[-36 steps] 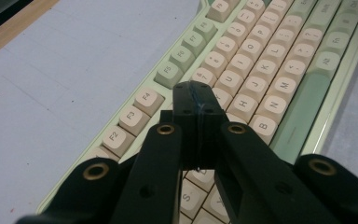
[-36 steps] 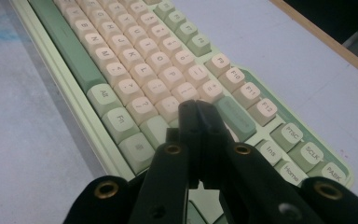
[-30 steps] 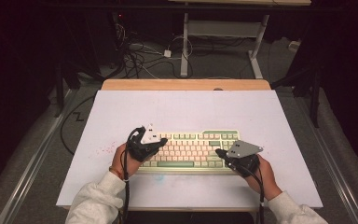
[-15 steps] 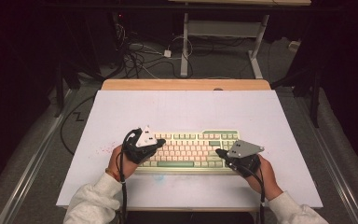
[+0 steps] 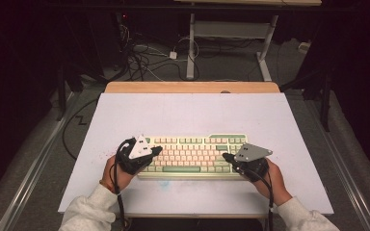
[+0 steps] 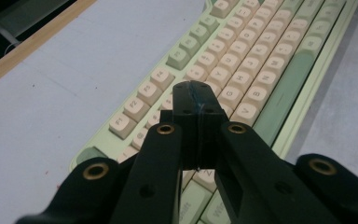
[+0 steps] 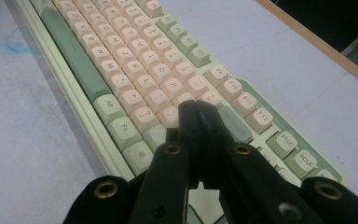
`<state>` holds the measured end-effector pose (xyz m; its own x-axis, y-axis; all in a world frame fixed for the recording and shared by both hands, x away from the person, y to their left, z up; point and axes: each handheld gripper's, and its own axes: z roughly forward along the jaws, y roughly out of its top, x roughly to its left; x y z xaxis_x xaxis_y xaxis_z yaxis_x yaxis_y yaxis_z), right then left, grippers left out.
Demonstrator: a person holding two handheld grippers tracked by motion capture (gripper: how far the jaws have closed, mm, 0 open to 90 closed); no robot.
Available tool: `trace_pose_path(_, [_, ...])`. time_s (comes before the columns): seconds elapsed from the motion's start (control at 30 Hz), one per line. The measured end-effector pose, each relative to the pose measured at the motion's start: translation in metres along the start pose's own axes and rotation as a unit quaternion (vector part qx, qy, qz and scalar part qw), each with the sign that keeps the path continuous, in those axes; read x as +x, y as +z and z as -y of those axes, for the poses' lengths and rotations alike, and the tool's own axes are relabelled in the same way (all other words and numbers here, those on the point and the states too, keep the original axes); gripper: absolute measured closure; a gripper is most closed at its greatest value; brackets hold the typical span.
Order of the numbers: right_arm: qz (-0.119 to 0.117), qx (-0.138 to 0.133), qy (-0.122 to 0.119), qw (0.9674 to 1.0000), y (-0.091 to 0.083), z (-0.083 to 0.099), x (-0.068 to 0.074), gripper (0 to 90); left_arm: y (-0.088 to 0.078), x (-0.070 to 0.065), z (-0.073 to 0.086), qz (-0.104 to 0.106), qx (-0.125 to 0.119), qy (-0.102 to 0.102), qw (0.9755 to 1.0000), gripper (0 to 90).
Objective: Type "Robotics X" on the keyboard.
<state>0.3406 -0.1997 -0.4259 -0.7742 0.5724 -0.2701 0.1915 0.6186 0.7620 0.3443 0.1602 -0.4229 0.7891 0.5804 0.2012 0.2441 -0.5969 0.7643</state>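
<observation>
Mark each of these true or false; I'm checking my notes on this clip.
1. Both tongs are shut. True: left tongs and right tongs show their jaws pressed together.
2. The keyboard hangs off the table edge. False: it lies wholly on the white table.
3. The left tongs hold a keycap. False: nothing is between the jaws.
4. The spacebar is green. True.
5. Each tongs is over one end of the keyboard. True.

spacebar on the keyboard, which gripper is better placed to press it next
Probably the left gripper. Its closed jaws point over the lower letter rows, right beside the green spacebar. The right gripper sits at the keyboard's far right end, past the spacebar's end.
</observation>
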Motion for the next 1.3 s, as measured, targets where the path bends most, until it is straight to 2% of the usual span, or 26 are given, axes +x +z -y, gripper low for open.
trace_pose_path(0.17, [-0.001, 0.0, 0.001, 1.0, 0.002, -0.003, -0.002, 90.0, -0.009, 0.001, 0.01, -0.013, -0.006, -0.01, 0.9998, 87.7])
trace_pose_path(0.67, [-0.013, 0.011, -0.006, 0.9998, 0.019, -0.016, 0.001, 90.0, -0.027, 0.0, 0.037, -0.019, 0.001, -0.026, 0.9995, 87.7])
trace_pose_path(0.7, [-0.014, 0.011, -0.009, 0.9998, 0.021, -0.017, 0.002, 90.0, -0.029, 0.0, 0.039, -0.024, 0.001, -0.022, 0.9995, 87.7])
trace_pose_path(0.77, [-0.015, 0.013, -0.008, 0.9998, 0.023, -0.018, 0.003, 90.0, -0.03, 0.0, 0.041, -0.021, 0.0, -0.03, 0.9993, 87.7])
trace_pose_path(1.07, [-0.031, 0.018, -0.021, 0.9992, 0.041, -0.031, 0.01, 90.0, -0.038, 0.0, 0.052, -0.018, -0.003, -0.038, 0.9991, 87.7])
trace_pose_path(1.3, [-0.035, 0.021, -0.024, 0.9989, 0.055, -0.04, 0.013, 90.0, -0.037, 0.004, 0.056, -0.016, 0.0, -0.044, 0.9989, 87.7])
